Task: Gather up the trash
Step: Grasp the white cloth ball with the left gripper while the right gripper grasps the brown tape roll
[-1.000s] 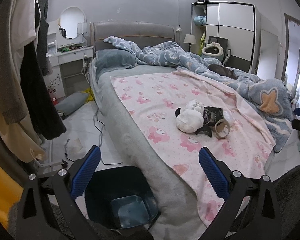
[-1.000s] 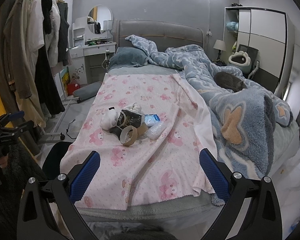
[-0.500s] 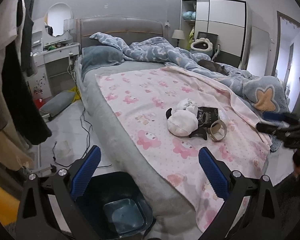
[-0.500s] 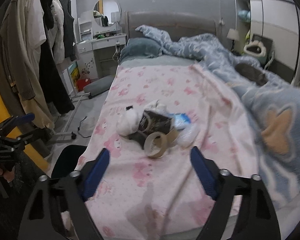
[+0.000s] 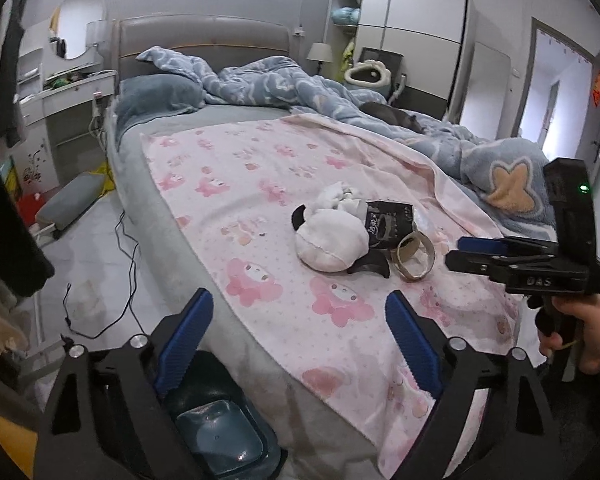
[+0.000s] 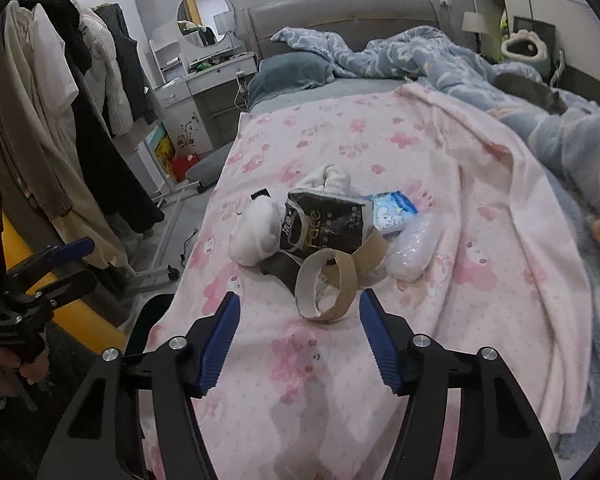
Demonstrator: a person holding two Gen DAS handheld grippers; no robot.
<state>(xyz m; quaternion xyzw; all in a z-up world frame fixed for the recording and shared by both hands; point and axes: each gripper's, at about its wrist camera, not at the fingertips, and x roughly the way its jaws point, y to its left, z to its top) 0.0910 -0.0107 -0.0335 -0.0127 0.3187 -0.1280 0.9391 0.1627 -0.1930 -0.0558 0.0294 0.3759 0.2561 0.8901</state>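
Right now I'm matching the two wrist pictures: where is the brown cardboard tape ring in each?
Left wrist: brown cardboard tape ring lies right of centre, beside the white cloth bundle.
Right wrist: ring sits low centre, just ahead of the claw tips.
Shared landmark: black printed packet.

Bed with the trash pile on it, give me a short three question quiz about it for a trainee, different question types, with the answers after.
1. True or false: the cardboard tape ring is clamped between the right gripper fingers.
2. Multiple choice: where is the trash bin? A) on the bed B) on the floor beside the bed C) on the dresser
3. Fill in: the black wrapper lies on the ______ blanket.

Key
1. False; the ring lies just ahead of the fingers, untouched. The jaws have just been closing with nothing between them.
2. B
3. pink
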